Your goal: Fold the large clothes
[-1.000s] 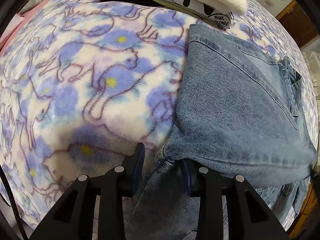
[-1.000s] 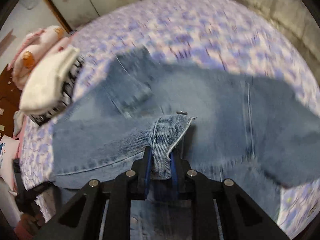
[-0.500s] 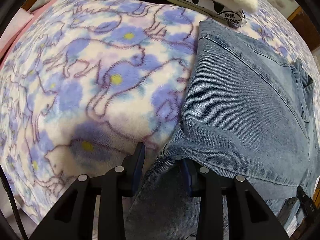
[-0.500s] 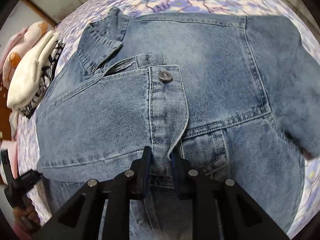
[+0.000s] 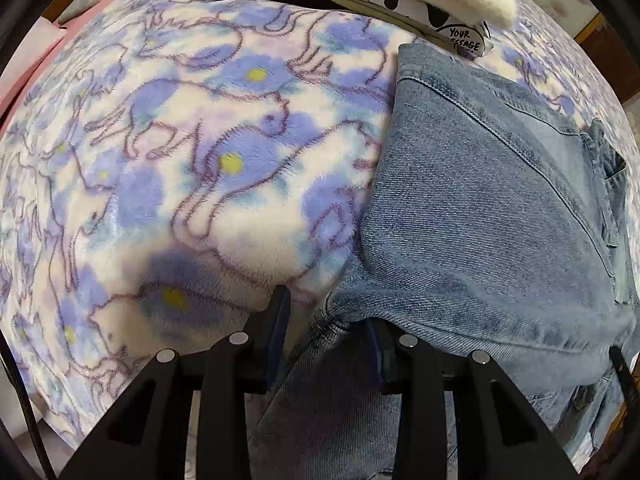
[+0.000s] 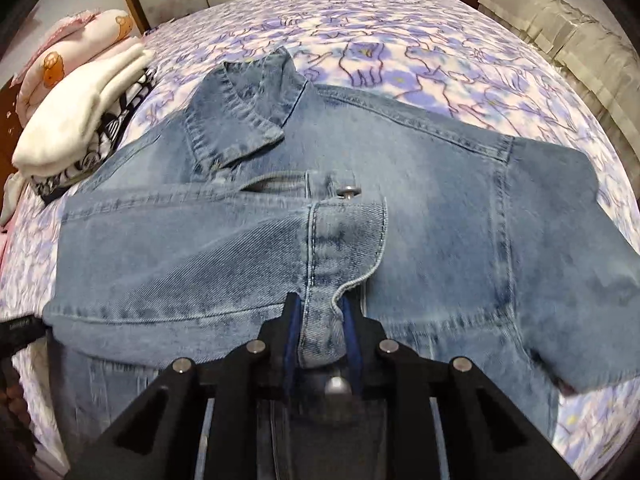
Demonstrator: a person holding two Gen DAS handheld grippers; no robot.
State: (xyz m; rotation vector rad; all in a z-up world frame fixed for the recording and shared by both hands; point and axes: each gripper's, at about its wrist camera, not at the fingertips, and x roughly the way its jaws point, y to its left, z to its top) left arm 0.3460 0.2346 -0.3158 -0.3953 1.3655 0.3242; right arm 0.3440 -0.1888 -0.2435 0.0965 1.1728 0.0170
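Denim jacket (image 6: 420, 184) lies spread on the purple-and-white fleece blanket (image 6: 400, 52) that covers the bed, collar (image 6: 240, 116) toward the far side, and I am holding it with both tools; at the far left of my right-hand view a stack of folded clothes (image 6: 76, 120), white on top with a black-and-white print beneath, sits just beside the jacket's shoulder, and a pink pillow (image 6: 60, 56) lies behind that stack; working across, my left gripper (image 5: 326, 322) points down at the jacket's left edge, its jaws part-way apart with a bunched fold of denim between them; the right pad is tucked under the fold, while the left pad stands clear of the cloth over bare blanket, so I cannot tell whether the cloth is truly pinched; further right, my right gripper (image 6: 320, 312) has its jaws narrow, clamped on the stitched front placket below the metal button (image 6: 349, 191); the short sleeve (image 6: 560, 260) fans out to the right, flat on the blanket; beyond it, at the far right, a grey pleated cover (image 6: 568, 36) runs along the bed's edge.
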